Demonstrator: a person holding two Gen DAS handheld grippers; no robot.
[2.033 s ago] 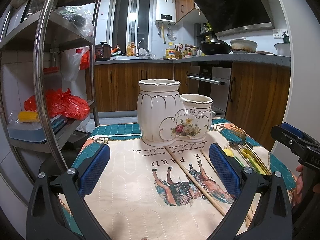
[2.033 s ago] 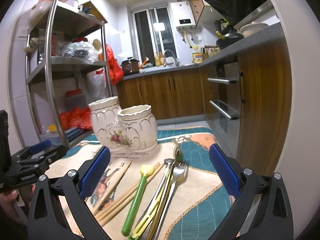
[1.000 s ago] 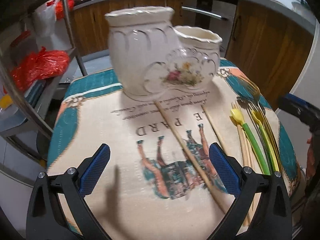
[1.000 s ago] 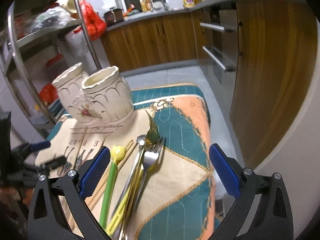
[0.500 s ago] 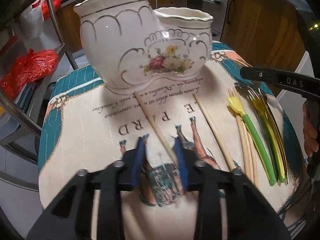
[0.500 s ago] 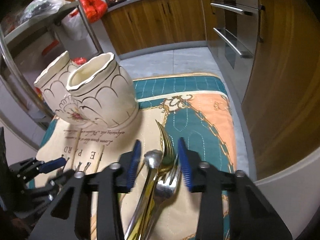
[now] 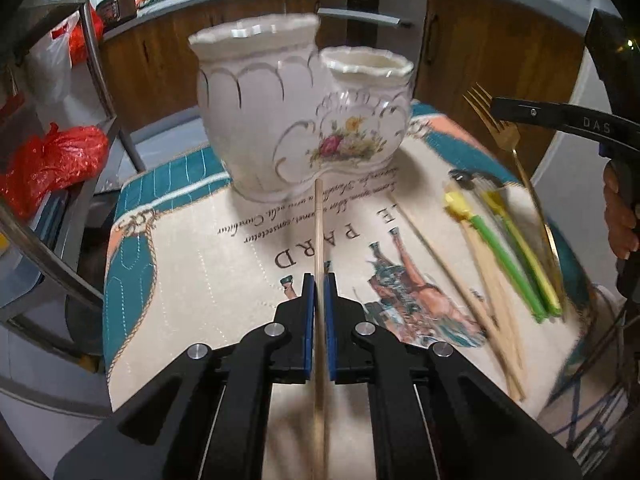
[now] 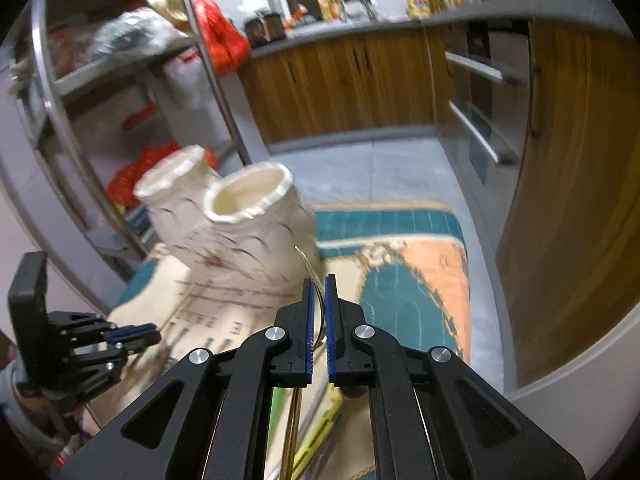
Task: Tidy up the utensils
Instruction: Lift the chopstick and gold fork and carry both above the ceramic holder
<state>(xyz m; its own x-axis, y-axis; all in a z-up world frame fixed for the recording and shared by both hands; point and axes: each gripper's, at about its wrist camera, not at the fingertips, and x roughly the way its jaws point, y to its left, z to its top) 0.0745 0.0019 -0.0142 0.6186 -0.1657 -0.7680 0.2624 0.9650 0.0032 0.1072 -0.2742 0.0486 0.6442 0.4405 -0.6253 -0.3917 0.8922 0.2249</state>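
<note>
Left gripper [image 7: 319, 280] jaws clamp a chopstick [image 7: 319, 220], right gripper [image 8: 319, 282] jaws a gold fork [image 7: 505, 136], each gripped for loading into the ceramic holder [image 7: 296, 120] at the desk's far edge.

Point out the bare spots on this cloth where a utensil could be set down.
Free: the cloth left of the held chopstick, from the ceramic holder down to the near edge, and the teal-and-peach corner right of the holder. Crowded: the right side, with loose chopsticks and green-handled utensils.
</note>
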